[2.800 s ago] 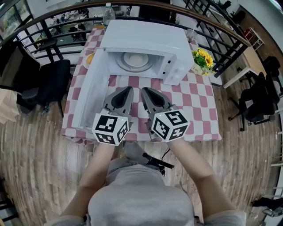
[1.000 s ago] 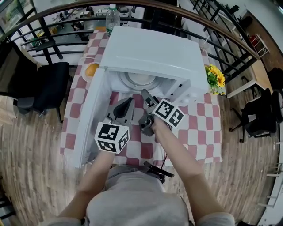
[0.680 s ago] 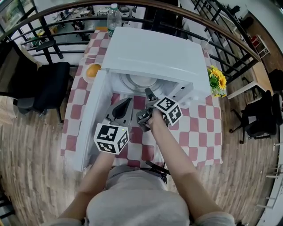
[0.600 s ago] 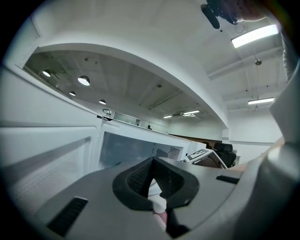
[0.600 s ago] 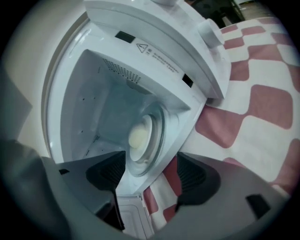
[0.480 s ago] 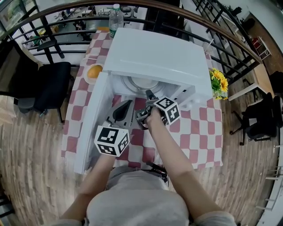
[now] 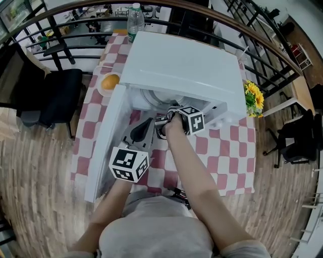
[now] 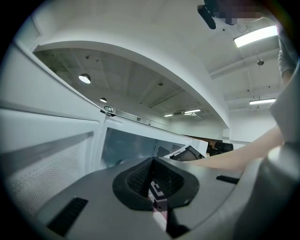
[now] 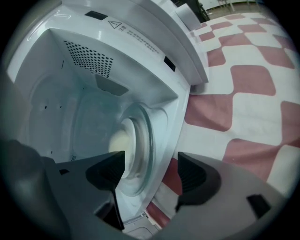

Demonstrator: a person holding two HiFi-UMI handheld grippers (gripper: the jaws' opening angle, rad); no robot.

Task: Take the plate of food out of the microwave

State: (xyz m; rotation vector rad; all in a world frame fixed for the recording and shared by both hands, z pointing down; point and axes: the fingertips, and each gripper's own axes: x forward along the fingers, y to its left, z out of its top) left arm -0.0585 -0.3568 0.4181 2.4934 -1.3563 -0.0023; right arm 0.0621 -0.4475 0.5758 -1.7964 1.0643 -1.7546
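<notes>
The white microwave [image 7: 181, 70] stands on the checked table with its door [image 7: 103, 141] swung open to the left. Inside it, a plate [image 9: 143, 150] with pale food [image 9: 118, 140] rests on the glass turntable. My right gripper [image 7: 161, 122] is at the oven's mouth, rolled on its side and open [image 9: 147, 176]; the near rim of the plate shows in the gap between its jaws. My left gripper [image 7: 146, 125] sits low in front of the open door, shut and empty [image 8: 152, 180]. In the head view the microwave's top hides most of the plate.
An orange on a small plate [image 7: 109, 81] sits left of the microwave, a water bottle [image 7: 134, 14] behind it, and yellow flowers [image 7: 253, 98] to its right. The red-and-white cloth [image 7: 222, 146] covers the table. A black chair [image 7: 48, 93] and a railing stand at the left.
My right gripper has gone forward from the table's front to the microwave's opening and rolled over. The left gripper has stayed almost where it was. The head has leaned closer.
</notes>
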